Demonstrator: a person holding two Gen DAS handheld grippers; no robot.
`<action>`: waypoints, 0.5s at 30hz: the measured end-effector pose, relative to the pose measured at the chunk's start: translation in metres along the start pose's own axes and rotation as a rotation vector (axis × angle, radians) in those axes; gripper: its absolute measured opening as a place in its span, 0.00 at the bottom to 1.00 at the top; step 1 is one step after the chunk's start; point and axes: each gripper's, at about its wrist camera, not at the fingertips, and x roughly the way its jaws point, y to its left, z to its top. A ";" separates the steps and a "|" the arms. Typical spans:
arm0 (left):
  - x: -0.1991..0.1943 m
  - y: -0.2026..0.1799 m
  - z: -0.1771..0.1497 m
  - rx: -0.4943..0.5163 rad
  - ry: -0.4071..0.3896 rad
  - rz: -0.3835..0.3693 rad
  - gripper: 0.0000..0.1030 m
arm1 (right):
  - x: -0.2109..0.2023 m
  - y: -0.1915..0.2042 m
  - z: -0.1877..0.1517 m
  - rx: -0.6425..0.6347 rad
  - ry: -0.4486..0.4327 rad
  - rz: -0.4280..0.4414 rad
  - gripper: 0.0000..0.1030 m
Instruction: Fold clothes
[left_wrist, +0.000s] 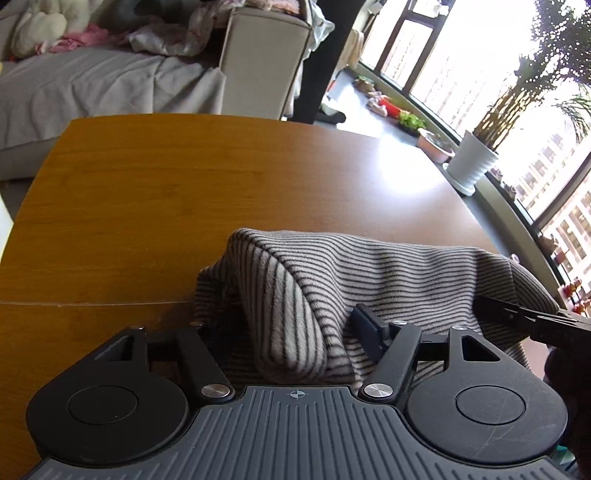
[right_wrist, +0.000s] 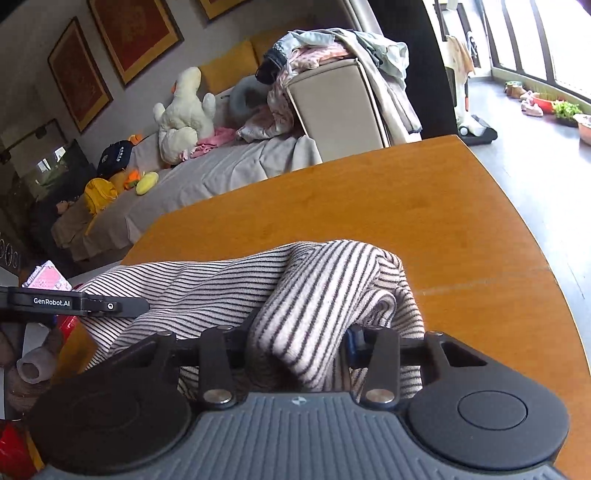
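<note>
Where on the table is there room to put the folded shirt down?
The wooden table is bare beyond the striped garment, up to its far edge by the sofa. It is crowded near you: garment and both grippers fill the near edge.

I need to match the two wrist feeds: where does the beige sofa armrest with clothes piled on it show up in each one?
Left wrist view: the sofa armrest stands top centre, beyond the table's far edge.
Right wrist view: the sofa armrest sits upper centre, clothes draped over it, behind the table.
Shared landmark: the striped garment lies on the wooden table at each gripper's fingers.
</note>
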 end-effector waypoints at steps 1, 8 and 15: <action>0.004 0.003 0.004 -0.009 -0.012 -0.005 0.64 | 0.010 0.001 0.008 -0.012 -0.003 -0.006 0.38; 0.013 0.002 0.053 -0.002 -0.120 0.054 0.31 | 0.010 0.015 0.041 -0.068 -0.097 0.030 0.26; -0.051 -0.022 0.019 0.052 -0.197 -0.007 0.30 | -0.058 0.023 0.008 -0.089 -0.113 0.134 0.26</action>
